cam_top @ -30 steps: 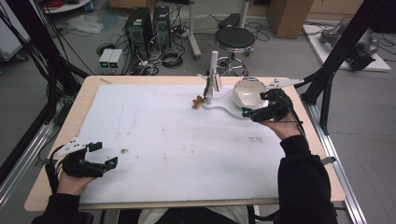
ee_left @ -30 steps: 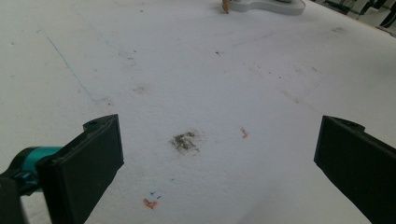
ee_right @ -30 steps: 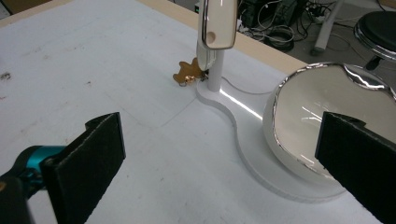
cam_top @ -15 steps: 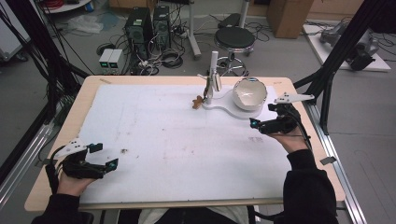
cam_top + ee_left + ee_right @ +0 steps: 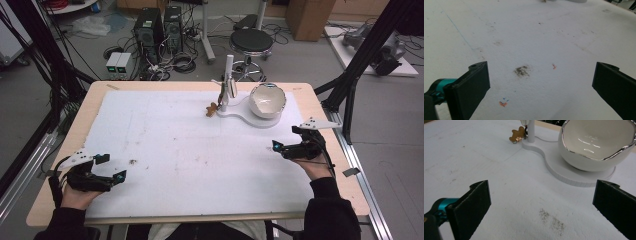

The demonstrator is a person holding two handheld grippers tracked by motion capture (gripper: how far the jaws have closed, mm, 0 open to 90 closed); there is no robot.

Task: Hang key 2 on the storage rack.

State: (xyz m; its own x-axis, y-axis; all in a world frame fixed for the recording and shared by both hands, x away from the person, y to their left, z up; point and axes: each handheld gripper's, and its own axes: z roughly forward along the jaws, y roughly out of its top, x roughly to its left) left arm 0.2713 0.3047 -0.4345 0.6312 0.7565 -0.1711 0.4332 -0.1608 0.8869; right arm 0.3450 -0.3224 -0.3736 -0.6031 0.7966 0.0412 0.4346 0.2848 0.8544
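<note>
A white bowl with a silver rim sits on a flat white base at the back of the table. A thin white post rises from the base's left end. A small brown bear-shaped charm lies at the post's foot. My right gripper hovers open near the table's right edge, in front of the bowl and apart from it. In the right gripper view the bowl, base and charm lie ahead of the open gripper. My left gripper rests open at the front left, and nothing sits in that gripper.
A white sheet covers the wooden table, with small dark stains and crumbs on it. Black frame struts stand at the right edge. A stool and computer towers stand on the floor behind.
My right gripper has drawn back from the bowl toward the person, along the right edge. The left gripper has stayed in place.
</note>
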